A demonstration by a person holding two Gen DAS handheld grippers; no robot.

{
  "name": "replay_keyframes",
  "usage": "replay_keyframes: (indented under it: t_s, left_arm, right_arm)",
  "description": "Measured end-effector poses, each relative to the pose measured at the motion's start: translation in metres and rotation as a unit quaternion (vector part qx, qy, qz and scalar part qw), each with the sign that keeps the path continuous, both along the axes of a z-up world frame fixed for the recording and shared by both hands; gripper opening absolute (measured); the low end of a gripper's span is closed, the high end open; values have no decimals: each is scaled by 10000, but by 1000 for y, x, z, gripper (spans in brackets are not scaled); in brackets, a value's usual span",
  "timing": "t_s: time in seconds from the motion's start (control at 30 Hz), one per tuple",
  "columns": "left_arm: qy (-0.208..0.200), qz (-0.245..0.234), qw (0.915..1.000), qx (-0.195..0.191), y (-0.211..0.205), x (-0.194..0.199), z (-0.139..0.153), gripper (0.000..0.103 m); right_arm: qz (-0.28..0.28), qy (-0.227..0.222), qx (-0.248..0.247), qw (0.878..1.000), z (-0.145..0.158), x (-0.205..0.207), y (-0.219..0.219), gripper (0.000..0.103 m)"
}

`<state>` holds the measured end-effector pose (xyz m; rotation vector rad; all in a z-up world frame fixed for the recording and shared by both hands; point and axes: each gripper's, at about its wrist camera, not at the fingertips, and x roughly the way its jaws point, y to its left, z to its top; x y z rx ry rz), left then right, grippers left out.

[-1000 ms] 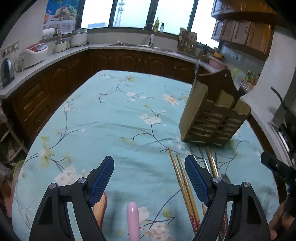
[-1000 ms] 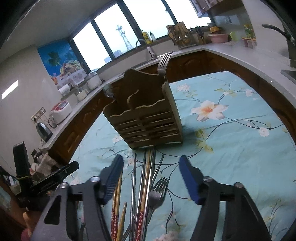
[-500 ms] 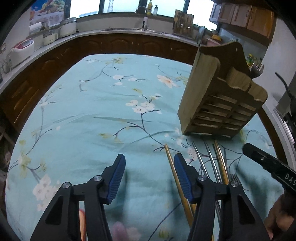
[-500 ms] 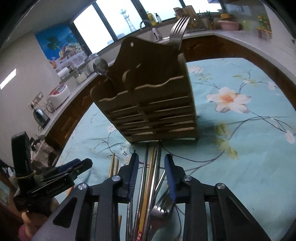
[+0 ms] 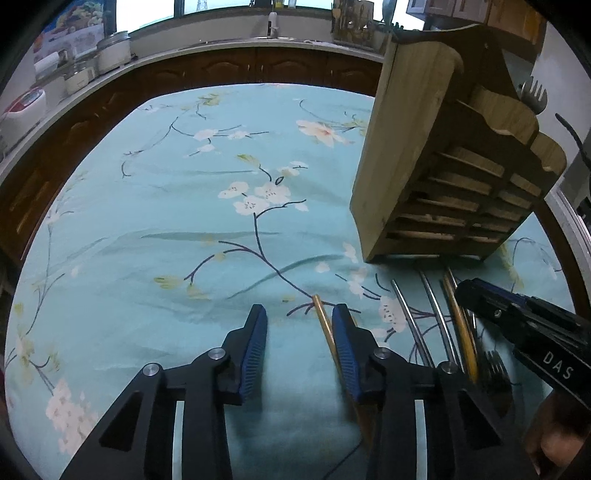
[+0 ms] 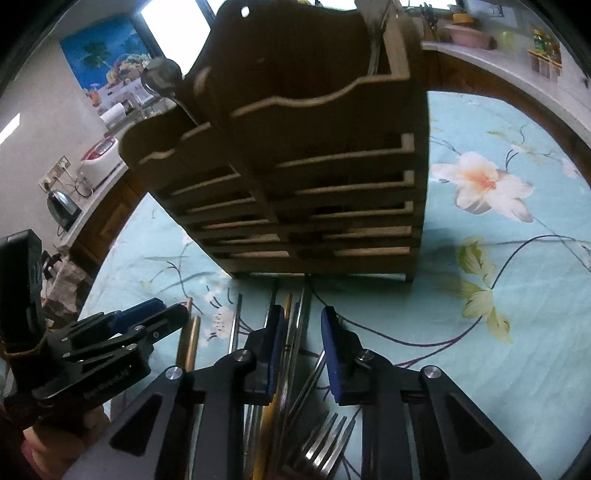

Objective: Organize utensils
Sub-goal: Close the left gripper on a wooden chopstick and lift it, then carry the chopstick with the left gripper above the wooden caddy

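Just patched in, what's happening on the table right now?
A person works both tongs over loose utensils lying on the flowered tablecloth in front of the wooden rack. The left tongs are closing around a wooden chopstick, which lies against the inside of one finger but is not yet pinched. The right tongs are closing over the bundle of metal chopsticks. A fork lies beneath them. The rack already holds a spoon and another fork.

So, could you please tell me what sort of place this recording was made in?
A home kitchen, most likely: a sink faucet under the window, a rice cooker and kettle on the counter, and dark wooden cabinets below.
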<state>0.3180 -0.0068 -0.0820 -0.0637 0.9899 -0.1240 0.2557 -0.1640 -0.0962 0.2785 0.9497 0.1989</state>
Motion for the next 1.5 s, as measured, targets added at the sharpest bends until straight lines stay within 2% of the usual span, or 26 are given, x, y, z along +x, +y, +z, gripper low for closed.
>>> replay_keyframes:
  t_s: [0.13, 0.33, 0.43, 0.5, 0.57, 0.73, 0.87, 1.2, 1.5]
  left_arm:
    - [-21, -19, 10000, 46, -1, 4, -2, 26]
    - [-18, -155, 9998, 122, -6, 6, -4, 21]
    - [-24, -323, 9993, 162, -10, 3, -5, 10]
    - [-20, -380, 9992, 115, -9, 1, -4, 8]
    - [3, -407, 9992, 42, -7, 0, -3, 5]
    - [-13, -389, 9990, -222, 3, -8, 2, 4]
    - [-94, -319, 9987, -398, 13, -18, 13, 4]
    - [-492, -212, 9953, -807, 34, -64, 62, 4]
    - [-892, -222, 9919, -878, 44, -112, 104, 4]
  right_arm:
    - [-12, 37, -56, 10000, -5, 3, 0, 12]
    - [-7, 36, -71, 10000, -5, 6, 2, 12]
    - [24, 21, -131, 9999, -5, 7, 5, 12]
    - [38, 10, -153, 9999, -5, 6, 6, 12]
    - [43, 11, -207, 9998, -5, 6, 7, 6]
    - [17, 2, -13, 10000, -4, 1, 3, 6]
    - [5, -145, 108, 9998, 9, -8, -5, 5]
    - [-82, -595, 367, 9975, 52, -40, -24, 4]
    - [-184, -990, 377, 9942, 85, -65, -18, 4]
